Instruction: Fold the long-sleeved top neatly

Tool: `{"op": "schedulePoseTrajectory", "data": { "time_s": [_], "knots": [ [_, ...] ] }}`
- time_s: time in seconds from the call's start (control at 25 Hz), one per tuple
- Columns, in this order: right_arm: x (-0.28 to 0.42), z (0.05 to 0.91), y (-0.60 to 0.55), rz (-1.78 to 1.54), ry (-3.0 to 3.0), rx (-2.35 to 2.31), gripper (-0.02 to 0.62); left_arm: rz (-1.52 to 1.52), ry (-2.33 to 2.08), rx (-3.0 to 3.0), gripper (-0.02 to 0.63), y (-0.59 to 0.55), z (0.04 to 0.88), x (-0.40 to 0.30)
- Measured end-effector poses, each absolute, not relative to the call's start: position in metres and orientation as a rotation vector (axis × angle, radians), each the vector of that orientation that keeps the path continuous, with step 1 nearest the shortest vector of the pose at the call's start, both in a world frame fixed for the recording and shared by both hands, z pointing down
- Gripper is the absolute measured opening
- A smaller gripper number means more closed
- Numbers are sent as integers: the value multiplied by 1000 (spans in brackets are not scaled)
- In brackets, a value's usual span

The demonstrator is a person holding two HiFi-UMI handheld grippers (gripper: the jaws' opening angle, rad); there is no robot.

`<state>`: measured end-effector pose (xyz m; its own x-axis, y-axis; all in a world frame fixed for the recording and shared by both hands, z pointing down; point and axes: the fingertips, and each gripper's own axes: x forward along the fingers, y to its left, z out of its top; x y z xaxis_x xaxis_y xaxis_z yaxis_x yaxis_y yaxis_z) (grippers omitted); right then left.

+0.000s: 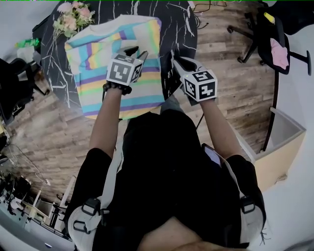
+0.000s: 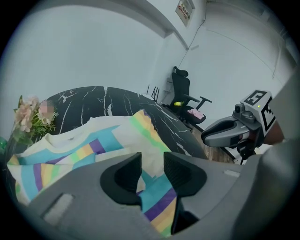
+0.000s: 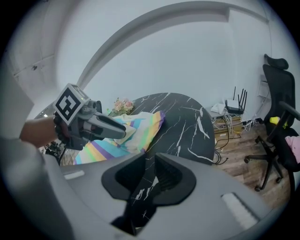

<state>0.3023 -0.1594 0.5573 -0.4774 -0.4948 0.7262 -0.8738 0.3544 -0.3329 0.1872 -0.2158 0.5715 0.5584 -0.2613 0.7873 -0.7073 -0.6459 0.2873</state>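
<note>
Head view, logged left to right. Flowers (image 1: 73, 14) are noted at 11 o'clock on the round black marble worktop (image 1: 179, 29). The striped long-sleeved top (image 1: 98, 68) is spread over the worktop's 9 o'clock half. It is gathered into a rough rectangle, and its near hem is draped past the worktop edge at 6 o'clock. No loose sleeve is seen. The left tongs (image 1: 136, 51) are poised over the top's middle with the jaws slightly parted. In the left gripper view only fabric lying beyond is seen through the gap, so nothing is judged to be pinched. The right tongs (image 1: 177, 61) are poised just off the top's 3 o'clock edge, over bare marble, released and empty. An office chair (image 1: 272, 39) is seen on the floor at 2 o'clock, well apart. The step in hand is judged to be the next fold of the rectangle. To be done well, the hanging hem should first be drawn onto the worktop. Both near corners should then be pinched through all layers, lifted together and carried toward 12 o'clock until the edges are aligned. Creases should be smoothed after release.
</note>
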Motion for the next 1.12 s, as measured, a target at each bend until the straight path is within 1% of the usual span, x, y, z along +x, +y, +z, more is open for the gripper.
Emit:
{"op": "schedulePoseTrajectory", "data": {
  "time_s": [0.16,0.32,0.48,0.72,0.88,1.12],
  "knots": [
    [287,558,-153,963,-2145,1140,69,975,-831,2179,155,-208,566,161],
    [266,554,-137,883,-2165,1111,71,972,-895,2172,156,-180,556,107],
    [240,542,-123,822,-2139,1234,71,987,-876,2210,164,-153,545,49],
    [195,531,-102,862,-2131,1400,72,974,-888,2271,173,-126,533,-20],
    [174,533,-80,818,-2099,1406,72,932,-909,2230,173,-102,537,-64],
    [157,551,-43,873,-2051,1404,72,864,-984,2141,173,-54,560,-118]
  ]
}}
